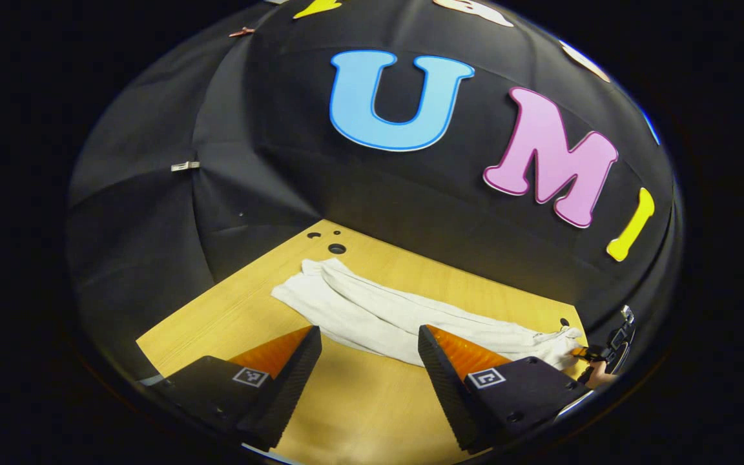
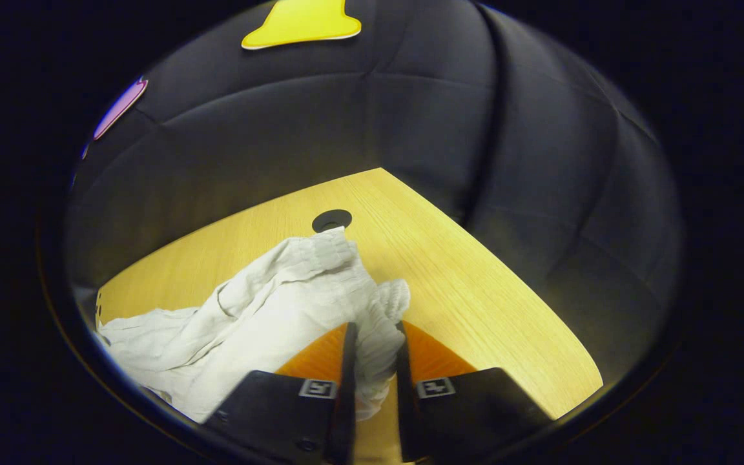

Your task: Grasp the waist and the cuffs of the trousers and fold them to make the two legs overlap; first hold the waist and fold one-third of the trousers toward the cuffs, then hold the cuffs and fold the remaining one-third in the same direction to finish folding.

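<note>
Clearly, one pair of trousers (image 1: 398,316) lies on the table (image 1: 359,407), stretched out long with its two legs side by side. In the left gripper view, the cuffs (image 1: 310,284) sit at the far end, near three dark holes (image 1: 336,248) in the tabletop, and the waist (image 1: 556,342) lies at the other end, by a fourth hole close to the table's edge.

The left gripper (image 1: 370,368) hangs above the table, just short of the trousers' near edge, its two fingers spread wide with bare wood between them, gripping nothing.

The right gripper (image 2: 375,381) is clenched on the waist (image 2: 372,323): in the right gripper view both fingers press a bunched fold of the gathered band between them. From there the rest of the trousers (image 2: 217,329) trails away across the table (image 2: 475,290), crumpled and partly raised. One round hole (image 2: 332,220) shows just beyond the waist.

In the left gripper view the right gripper (image 1: 595,355) appears small at the waist end, with a hand (image 1: 598,373) behind it.
</note>
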Tool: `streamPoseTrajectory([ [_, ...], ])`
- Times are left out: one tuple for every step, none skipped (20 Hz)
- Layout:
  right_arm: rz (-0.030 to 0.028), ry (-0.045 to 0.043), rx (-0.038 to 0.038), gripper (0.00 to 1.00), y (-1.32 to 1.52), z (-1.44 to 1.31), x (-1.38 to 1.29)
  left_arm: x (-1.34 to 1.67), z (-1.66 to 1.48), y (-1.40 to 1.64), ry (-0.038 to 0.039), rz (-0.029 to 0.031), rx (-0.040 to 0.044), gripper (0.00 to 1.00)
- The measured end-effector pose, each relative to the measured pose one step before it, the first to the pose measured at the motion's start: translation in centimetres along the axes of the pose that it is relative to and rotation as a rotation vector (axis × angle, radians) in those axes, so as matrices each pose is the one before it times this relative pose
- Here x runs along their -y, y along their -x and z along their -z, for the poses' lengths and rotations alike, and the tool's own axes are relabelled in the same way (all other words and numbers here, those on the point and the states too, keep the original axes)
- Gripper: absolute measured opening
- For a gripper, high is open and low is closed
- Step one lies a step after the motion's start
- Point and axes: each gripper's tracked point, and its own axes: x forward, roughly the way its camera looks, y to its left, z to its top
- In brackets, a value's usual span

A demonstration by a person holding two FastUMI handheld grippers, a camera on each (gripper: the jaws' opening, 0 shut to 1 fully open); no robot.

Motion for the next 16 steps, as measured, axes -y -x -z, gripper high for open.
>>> streamPoseTrajectory([
  [-0.00389, 0.01152, -0.00476, 0.18, -0.310, 0.071, -0.108, -0.387, 0.218, -0.293, 0.01693, -0.00077, -0.00986, 0.96],
  [-0.00511, 0.01502, 0.00056, 0.24, 0.081, -0.161, -0.125, -0.291, 0.101, -0.161, 0.01931, 0.00804, -0.01127, 0.96],
  [-0.01042, 0.01558, -0.00604, 0.19, 0.085, 0.169, -0.206, -0.451, 0.199, -0.400, 0.01548, 0.00256, -0.01257, 0.96],
  [0.00208, 0.01193, 0.00249, 0.19, 0.022, -0.162, 0.102, -0.699, 0.011, -0.347, 0.00892, -0.00728, -0.00932, 0.96],
  [0.01395, 0.00489, 0.00514, 0.19, 0.194, -0.332, 0.136, -0.684, -0.045, -0.433, 0.00504, -0.01238, -0.00155, 0.96],
  [0.00989, 0.00078, 0.01058, 0.19, 0.354, -0.437, -0.214, -0.616, -0.334, -0.264, 0.00366, -0.00742, 0.00635, 0.96],
  [0.00721, 0.00107, 0.02000, 0.19, 0.733, -0.839, -0.167, -0.114, -0.102, -0.192, 0.00272, 0.00798, -0.00024, 0.96],
  [0.00592, 0.00865, 0.02899, 0.18, 0.753, -0.979, -0.232, -0.188, 0.022, -0.162, -0.00012, 0.00939, -0.00708, 0.96],
  [0.00197, 0.01561, 0.02959, 0.18, 0.813, -0.790, 0.049, -0.514, 0.156, -0.324, -0.00227, 0.00148, -0.00784, 0.96],
  [-0.00268, 0.02178, 0.02948, 0.18, 0.882, -1.147, -0.378, -0.505, -0.002, -0.276, -0.00073, -0.00035, -0.00475, 0.92],
  [-0.00449, 0.01558, 0.02331, 0.18, 0.883, -1.075, -0.515, -0.262, -0.024, -0.141, 0.00107, 0.00546, -0.00379, 0.96],
  [-0.00638, 0.01272, 0.02575, 0.18, 1.133, -1.133, -0.810, -0.217, -0.034, -0.103, 0.00133, 0.00642, -0.00504, 0.96],
  [-0.00538, 0.00525, 0.01908, 0.18, 0.819, -1.035, -0.429, -0.161, 0.010, -0.275, -0.00023, 0.00442, -0.00448, 0.96],
  [-0.00917, 0.00078, 0.02097, 0.18, 0.853, -1.166, -0.684, -0.253, -0.136, -0.161, -0.00255, 0.00633, -0.00333, 0.96],
  [-0.00853, -0.00154, 0.01992, 0.18, 1.303, -1.026, -0.364, -0.358, -0.002, -0.308, -0.00526, 0.00572, 0.00047, 0.96],
  [-0.01123, -0.00126, 0.02426, 0.18, 1.134, -1.210, -0.508, -0.353, -0.177, -0.216, -0.00800, 0.00350, 0.00182, 0.96],
])
